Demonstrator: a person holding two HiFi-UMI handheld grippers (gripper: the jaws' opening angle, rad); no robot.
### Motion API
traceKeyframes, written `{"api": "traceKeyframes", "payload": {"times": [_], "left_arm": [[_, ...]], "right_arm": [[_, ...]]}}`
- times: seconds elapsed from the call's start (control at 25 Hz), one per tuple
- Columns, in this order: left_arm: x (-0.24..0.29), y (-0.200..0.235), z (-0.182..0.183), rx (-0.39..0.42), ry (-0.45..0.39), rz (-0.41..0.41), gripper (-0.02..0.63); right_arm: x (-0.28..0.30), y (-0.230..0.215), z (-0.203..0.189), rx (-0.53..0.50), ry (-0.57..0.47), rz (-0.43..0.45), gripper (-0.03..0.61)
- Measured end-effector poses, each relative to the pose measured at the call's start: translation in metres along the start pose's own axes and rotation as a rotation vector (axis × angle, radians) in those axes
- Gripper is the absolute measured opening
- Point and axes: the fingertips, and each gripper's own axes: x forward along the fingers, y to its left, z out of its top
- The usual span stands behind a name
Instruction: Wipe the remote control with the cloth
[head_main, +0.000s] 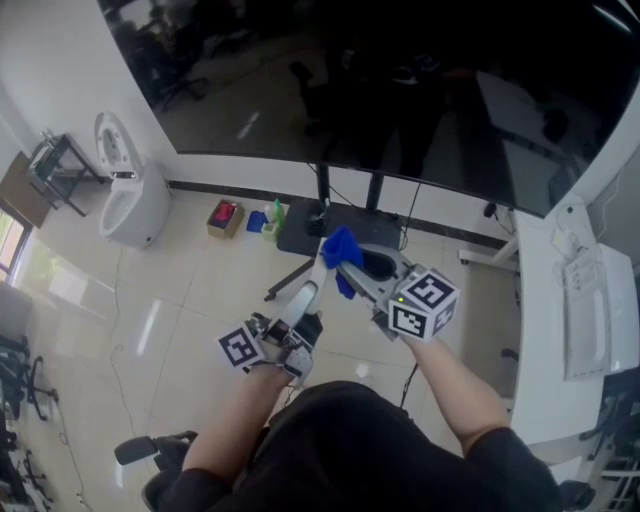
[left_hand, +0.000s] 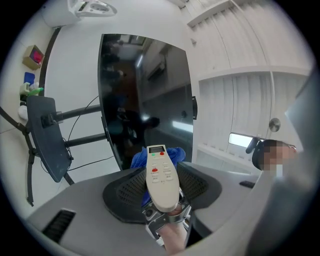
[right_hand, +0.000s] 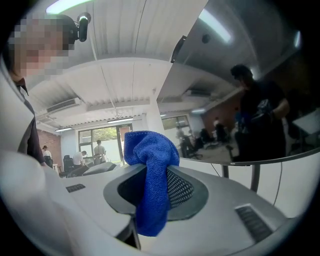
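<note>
The white remote control (head_main: 306, 295) (left_hand: 162, 177) sticks out of my left gripper (head_main: 290, 330) (left_hand: 165, 212), which is shut on its near end. Its display end points away from me. My right gripper (head_main: 365, 270) (right_hand: 150, 195) is shut on a blue cloth (head_main: 342, 255) (right_hand: 152, 185), which hangs bunched over the dark mesh pad. In the head view the cloth sits against the remote's far end. The left gripper view shows the cloth (left_hand: 170, 154) just behind the remote's display. Both grippers are held up in the air in front of me.
A large black screen (head_main: 400, 90) on a dark stand (head_main: 330, 225) fills the view ahead. On the tiled floor stand a white toilet-shaped unit (head_main: 130, 200), a red box (head_main: 225, 215) and small bottles (head_main: 268, 220). A white desk (head_main: 545, 330) with a keyboard (head_main: 598, 310) runs along the right.
</note>
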Motion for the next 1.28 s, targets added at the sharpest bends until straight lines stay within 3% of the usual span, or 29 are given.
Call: {"api": "traceKeyframes", "payload": {"times": [0.2,0.36,0.56,0.76,1.04,1.28], "left_arm": [[0.005,0.006,0.0,0.04,0.011,0.024,0.196],[0.002,0.023,-0.003,0.194,0.043,0.148,0.196],[0.0,0.073,-0.026,0.444,0.162,0.355,0.196],[0.016,0.118,-0.052,0.605,0.289,0.512,0.196],[0.053,0.183,-0.068,0.73,0.458,0.624,0.196],[0.081,0.264,-0.043,0.846,0.551,0.719,0.196]], "right_arm": [[-0.014,-0.009,0.003,-0.015,-0.008,-0.025,0.106],[-0.045,-0.031,-0.005,-0.021,-0.014,-0.116,0.106],[-0.09,-0.061,-0.054,0.012,0.104,-0.219,0.106],[-0.127,-0.075,-0.095,0.056,0.175,-0.253,0.106],[-0.147,-0.101,-0.118,0.101,0.219,-0.317,0.106],[-0.123,-0.13,-0.133,0.118,0.27,-0.401,0.106]]}}
